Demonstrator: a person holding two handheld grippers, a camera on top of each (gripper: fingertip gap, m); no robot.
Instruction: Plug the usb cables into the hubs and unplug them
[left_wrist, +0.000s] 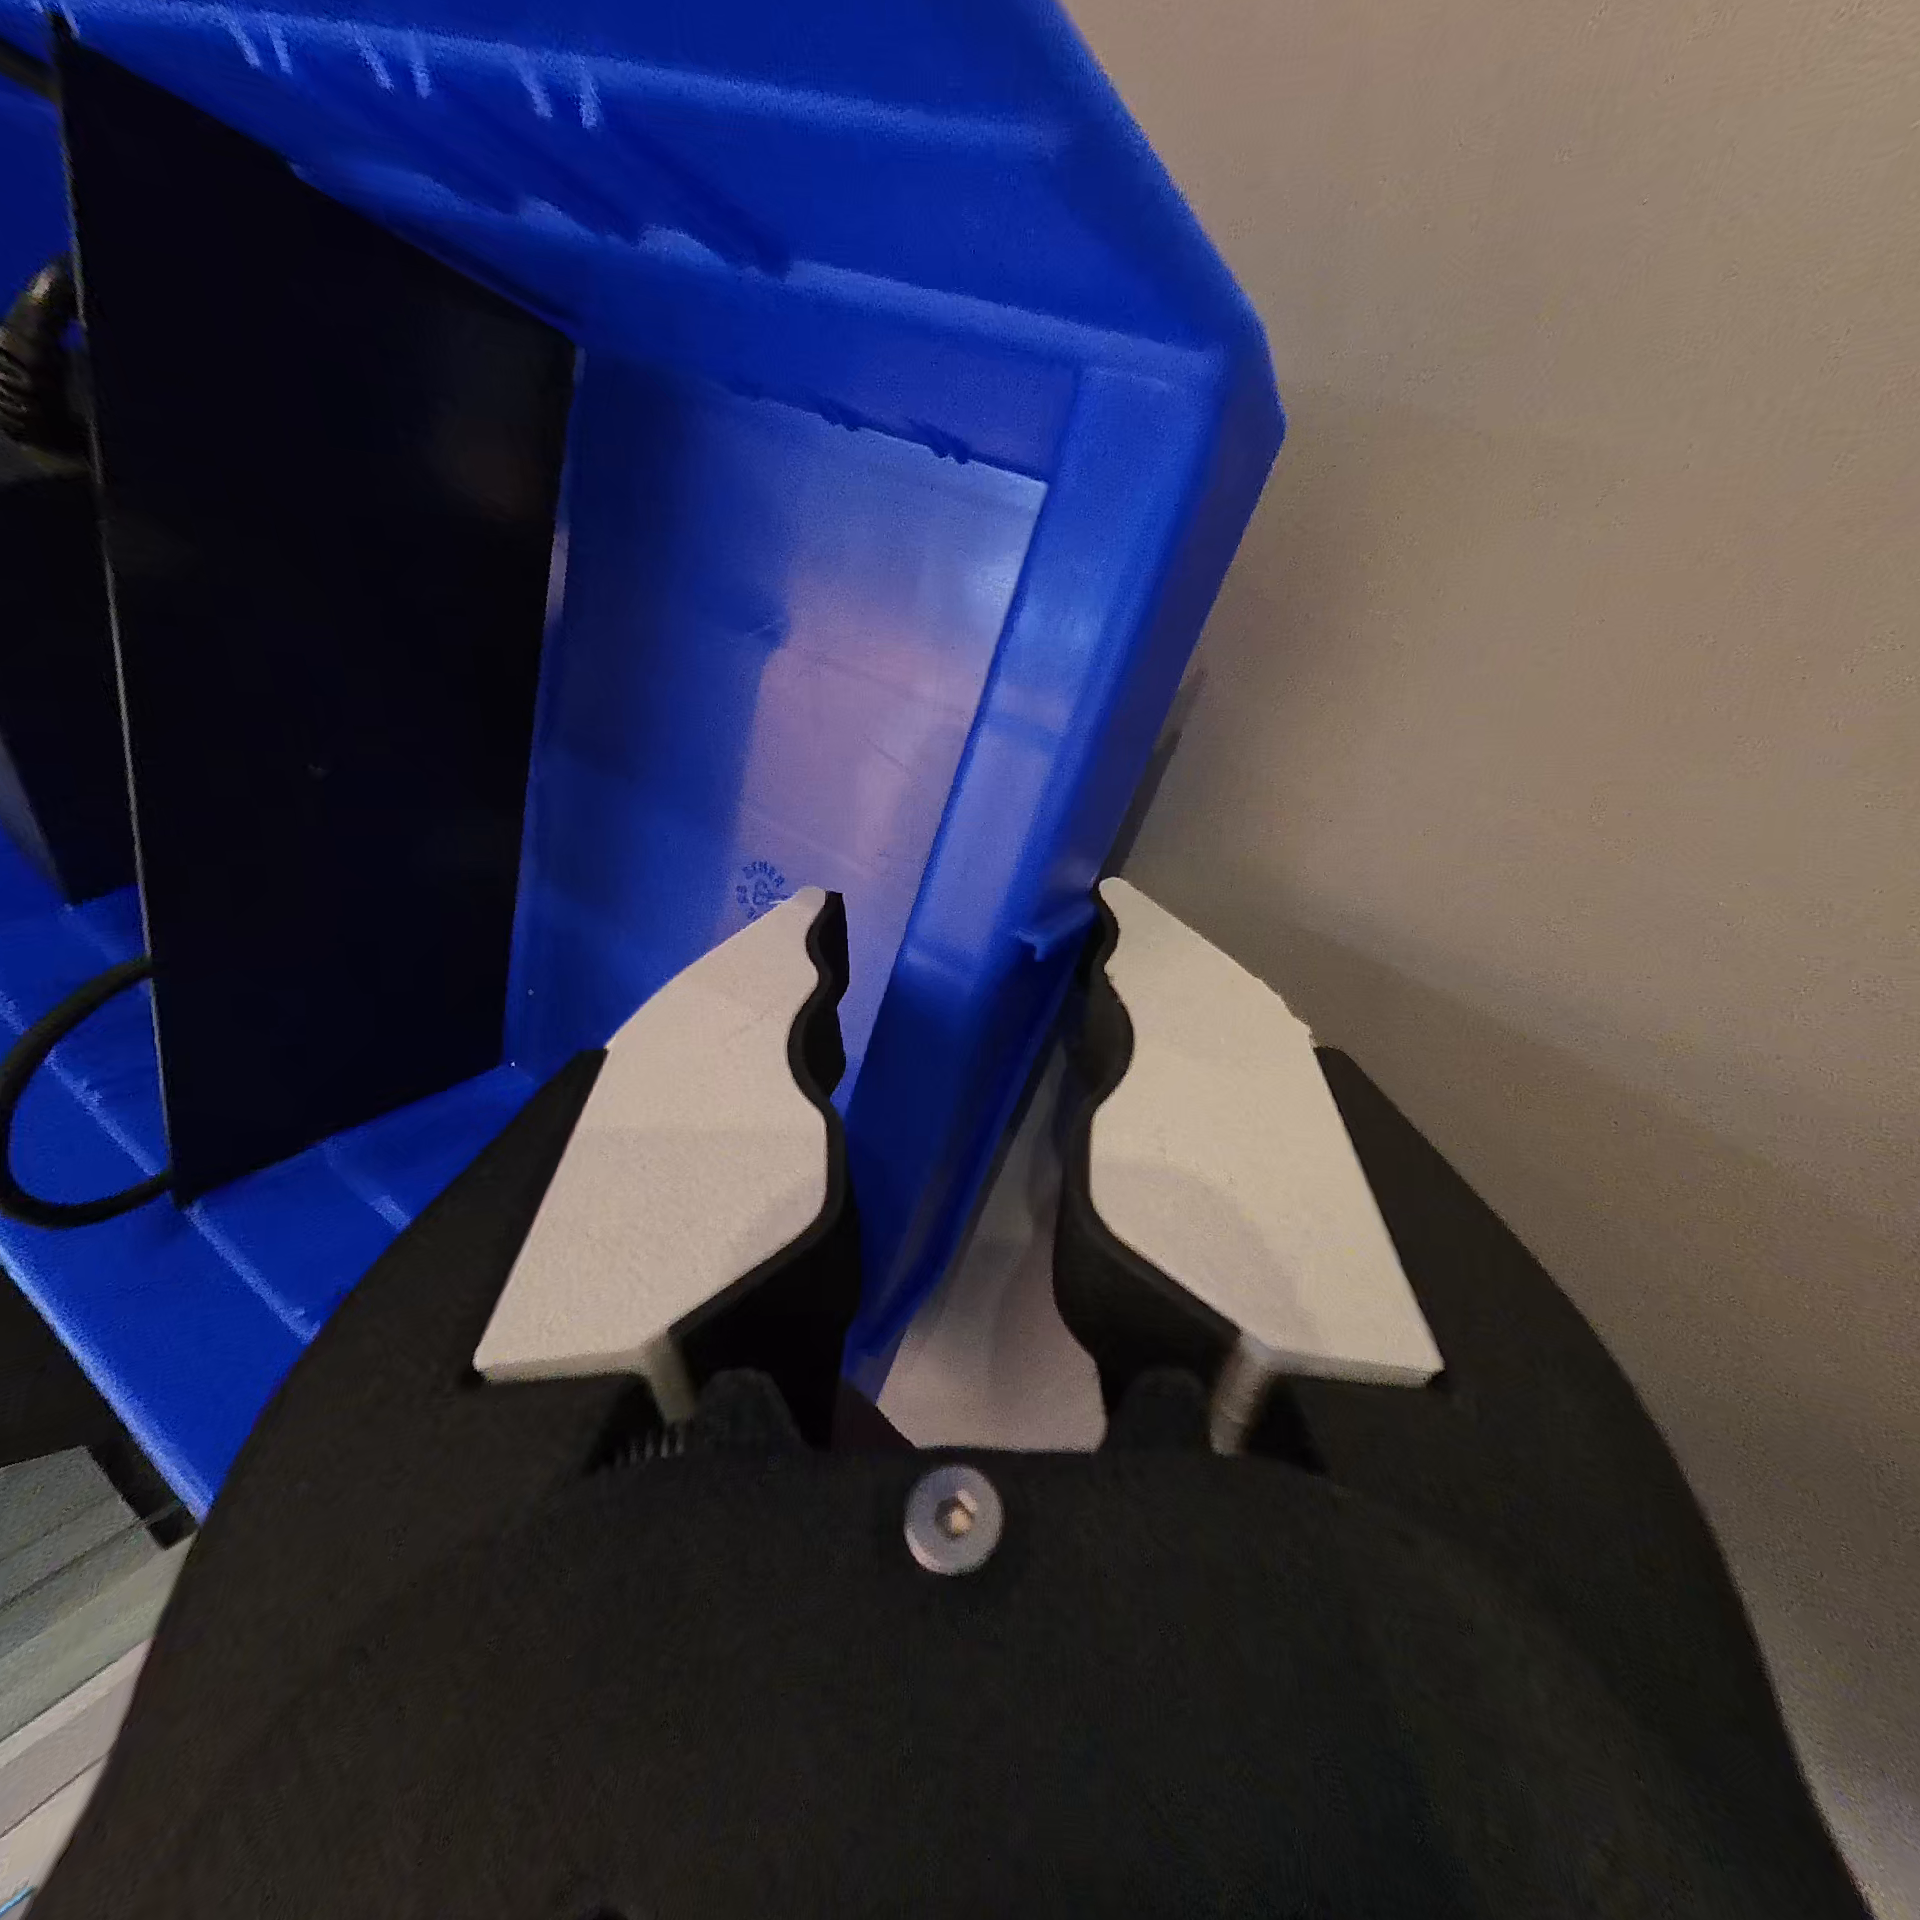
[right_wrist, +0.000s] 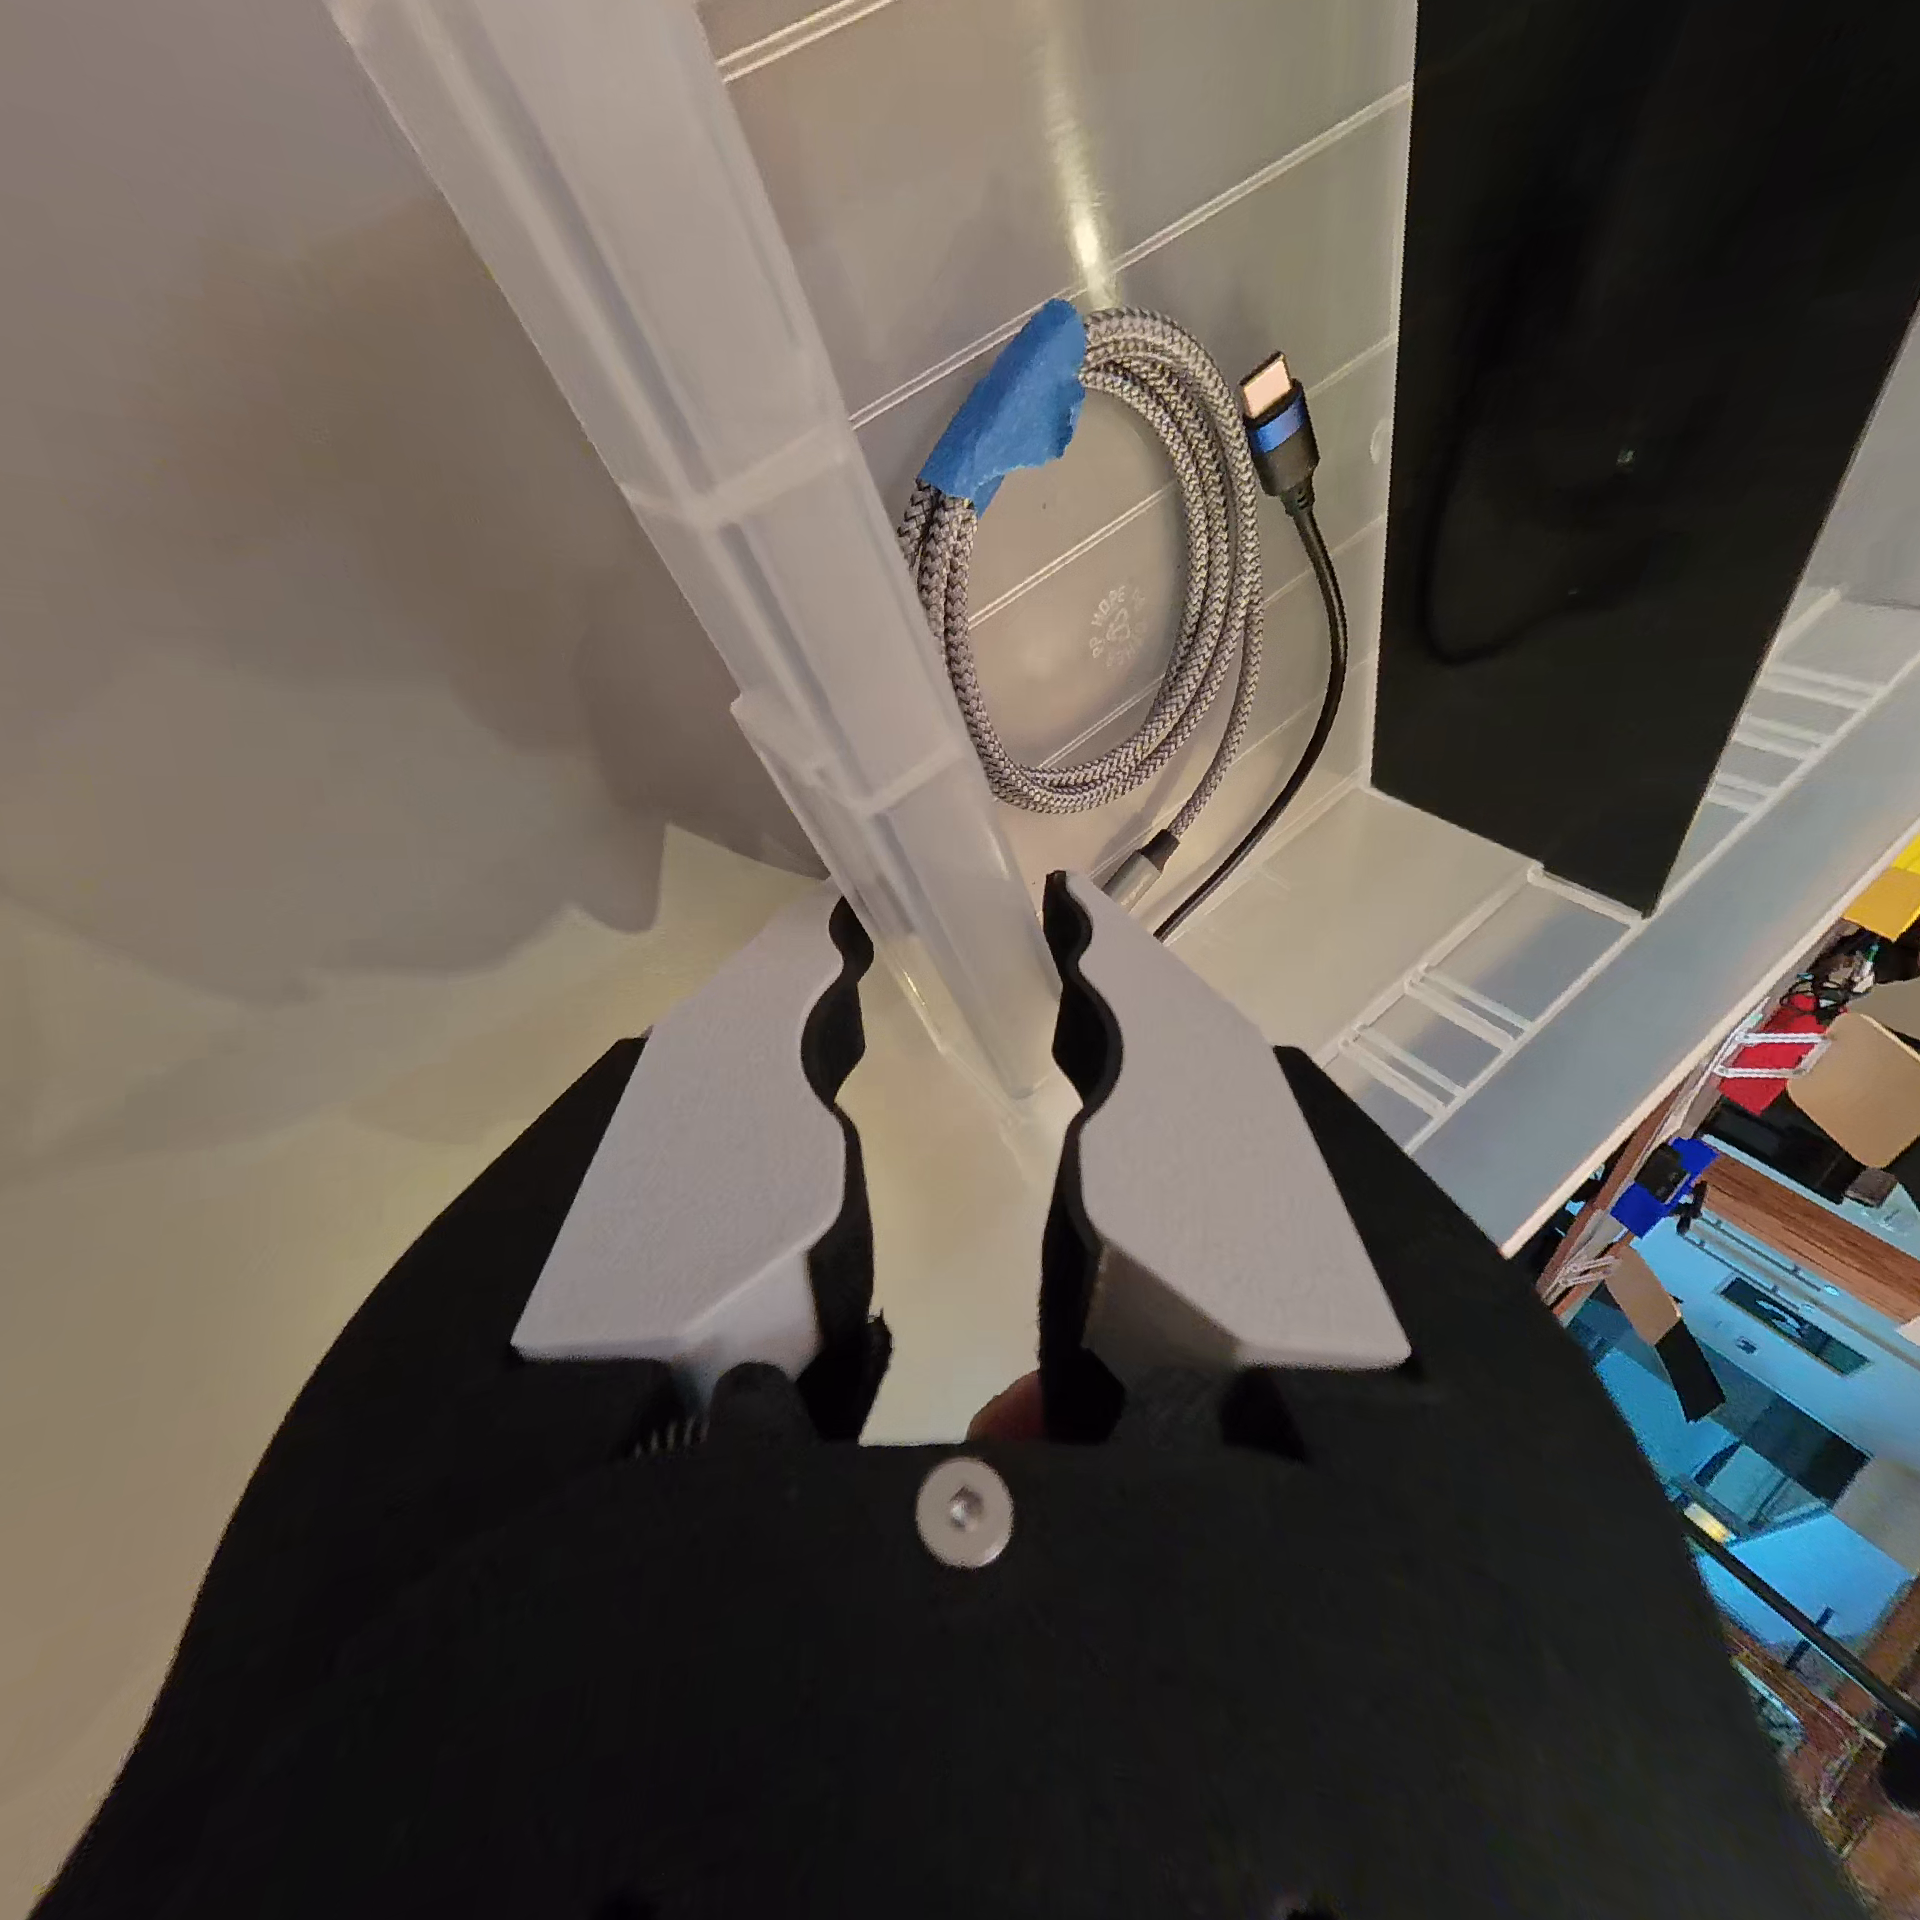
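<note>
My left gripper (left_wrist: 971, 935) straddles the blue bin (left_wrist: 1039, 831) wall and my right gripper (right_wrist: 951, 914) the clear bin (right_wrist: 831, 623) wall; whether either is clenched, I cannot tell. If either slips, the bin drops and the braided cable (right_wrist: 1143, 623) spills out.

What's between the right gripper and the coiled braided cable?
In the right wrist view, the clear bin's wall runs between the right gripper fingers, separating it from the braided cable.

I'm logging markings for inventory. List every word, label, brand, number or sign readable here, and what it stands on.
Round moulded stamp on the blue bin floor: too small and blurred to read.
Faint round stamp on the clear bin floor: too faint to read.
No other writing shows.
</note>
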